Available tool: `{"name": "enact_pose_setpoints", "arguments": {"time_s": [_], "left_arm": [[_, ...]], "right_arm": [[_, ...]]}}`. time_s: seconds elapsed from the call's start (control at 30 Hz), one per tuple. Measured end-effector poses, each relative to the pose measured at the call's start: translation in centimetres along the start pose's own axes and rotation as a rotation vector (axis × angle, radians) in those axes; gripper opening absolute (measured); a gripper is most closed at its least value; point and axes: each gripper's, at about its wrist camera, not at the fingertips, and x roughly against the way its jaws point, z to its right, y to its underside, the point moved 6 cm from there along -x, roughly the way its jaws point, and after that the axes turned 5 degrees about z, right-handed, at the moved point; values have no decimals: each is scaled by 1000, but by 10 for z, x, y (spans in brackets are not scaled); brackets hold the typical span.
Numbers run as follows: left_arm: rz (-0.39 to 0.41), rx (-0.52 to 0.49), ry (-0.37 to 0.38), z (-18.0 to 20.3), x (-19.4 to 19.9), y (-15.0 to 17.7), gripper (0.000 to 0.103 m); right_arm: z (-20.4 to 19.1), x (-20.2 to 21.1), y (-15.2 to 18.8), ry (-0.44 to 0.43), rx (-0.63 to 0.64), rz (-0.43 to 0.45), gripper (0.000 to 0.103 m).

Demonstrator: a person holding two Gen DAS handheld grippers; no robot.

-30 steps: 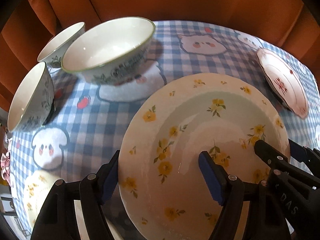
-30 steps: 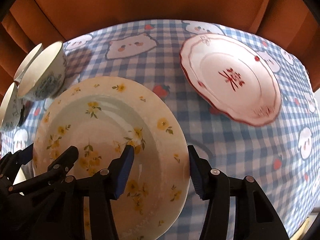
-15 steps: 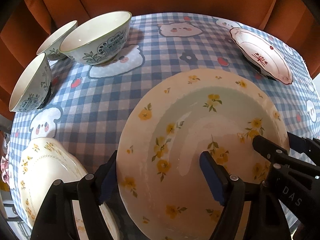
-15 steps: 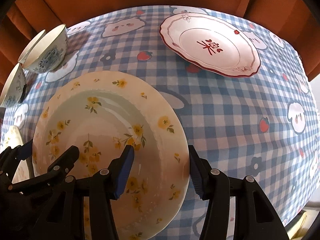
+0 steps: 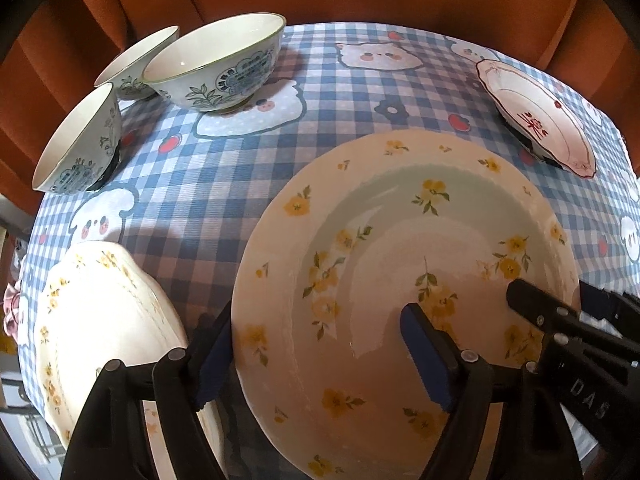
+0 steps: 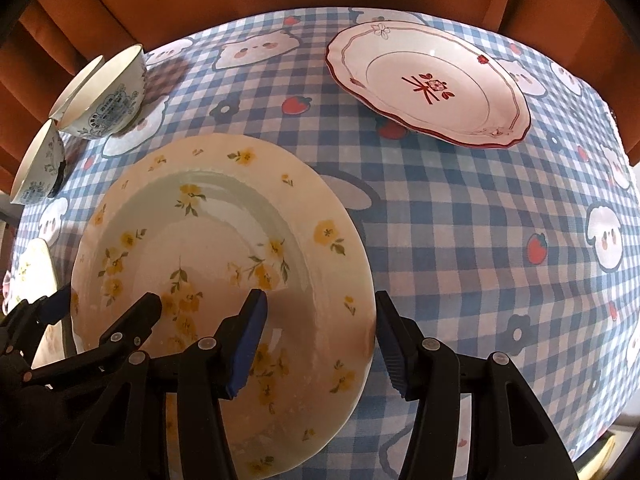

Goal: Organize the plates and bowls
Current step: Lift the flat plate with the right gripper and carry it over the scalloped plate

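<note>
1. While both grippers carry the yellow-flowered plate (image 5: 404, 280) above the table (image 6: 460, 216), the step in hand looks like moving it to a stack.
2. The left gripper (image 5: 320, 344) straddles the plate's left rim, one pad outside under the rim and one inside on the well. Its jaws stand wide and appear to bear on the rim.
3. The right gripper (image 6: 320, 336) straddles the right rim likewise, one pad on the inner face and one outside the edge. It appears clamped on the plate.
4. The plate hangs tilted near the front middle of the table, clear of the cloth as far as its shadow shows.
5. A second flowered plate (image 5: 108, 328) lies at the near left, just beside the carried one. I judge it the likely stacking spot.
6. The next move would call for shifting both hands left together, levelling the plate over the lower one, and lowering before either grip loosens.
7. Three bowls (image 5: 216, 68) stand at the far left. A red-rimmed plate (image 6: 428, 84) lies at the far right, well apart.
8. Both grippers point steeply downward, side by side, fingers aimed away from the person.
</note>
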Motion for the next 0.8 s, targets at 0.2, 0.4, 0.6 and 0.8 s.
{"name": "enact_pose_setpoints", "arguments": {"time_s": [0.2,0.4,0.6,0.8], "left_arm": [[0,57,20,0,10,-4,79],[13,28,22,7,20,-1,78],[36,3,46,6,33,5,78],[48,-18,78,-2,44,11,79]], "right_arm": [[1,0,2,-5,-3,-23,56],[7,10,10,7,-17,-27,56],[6,25,17,38,-23,-6,56],[-2,39,24,63,-41,11,56]]}}
